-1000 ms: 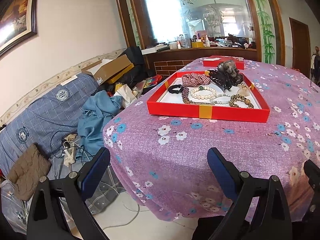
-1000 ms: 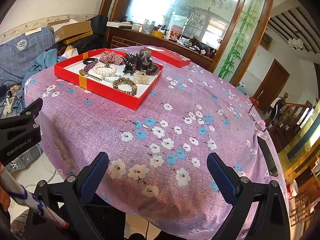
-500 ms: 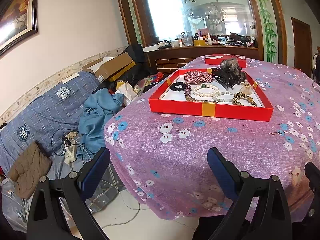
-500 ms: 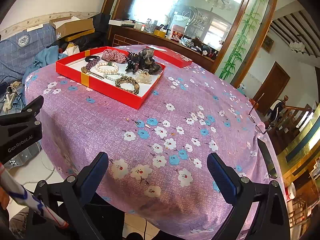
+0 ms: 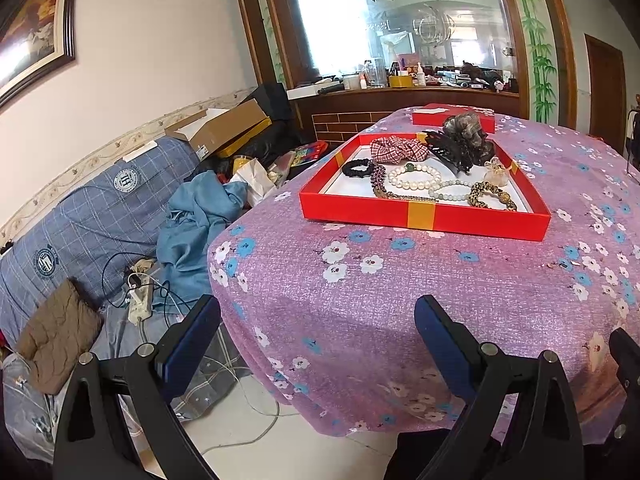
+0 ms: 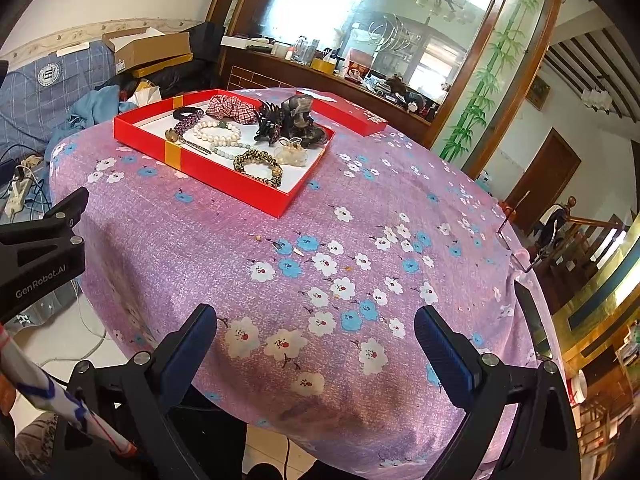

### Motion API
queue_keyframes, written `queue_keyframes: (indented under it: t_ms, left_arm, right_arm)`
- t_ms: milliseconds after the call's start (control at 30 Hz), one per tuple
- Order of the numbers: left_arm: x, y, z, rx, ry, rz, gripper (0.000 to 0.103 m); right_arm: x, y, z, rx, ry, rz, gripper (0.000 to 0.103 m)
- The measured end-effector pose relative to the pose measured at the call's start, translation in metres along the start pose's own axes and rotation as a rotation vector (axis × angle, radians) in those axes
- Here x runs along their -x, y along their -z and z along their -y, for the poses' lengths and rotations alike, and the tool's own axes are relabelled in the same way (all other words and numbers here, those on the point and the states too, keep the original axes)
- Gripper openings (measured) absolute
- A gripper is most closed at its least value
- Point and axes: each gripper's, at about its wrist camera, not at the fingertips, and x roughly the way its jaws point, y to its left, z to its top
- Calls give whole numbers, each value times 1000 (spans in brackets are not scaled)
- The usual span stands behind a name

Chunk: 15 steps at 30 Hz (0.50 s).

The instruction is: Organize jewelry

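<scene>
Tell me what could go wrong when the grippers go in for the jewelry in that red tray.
The pieces lie crowded: the pearl bracelet touches the purple strand and the pale green beads, so lifting one may drag another. The black claw clip could snag the plaid scrunchie beside it. The red tray sits on a loose tablecloth; a push might slide it. Both the left gripper and right gripper are open, short of the tray.
</scene>
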Motion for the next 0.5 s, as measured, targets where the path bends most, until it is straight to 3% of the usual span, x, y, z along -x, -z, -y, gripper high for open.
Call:
queue_keyframes:
  t_ms: [500]
  left_arm:
    - [-2, -1, -5, 10, -23, 0, 97]
  right_arm:
    - [0, 0, -1, 8, 1, -1, 101]
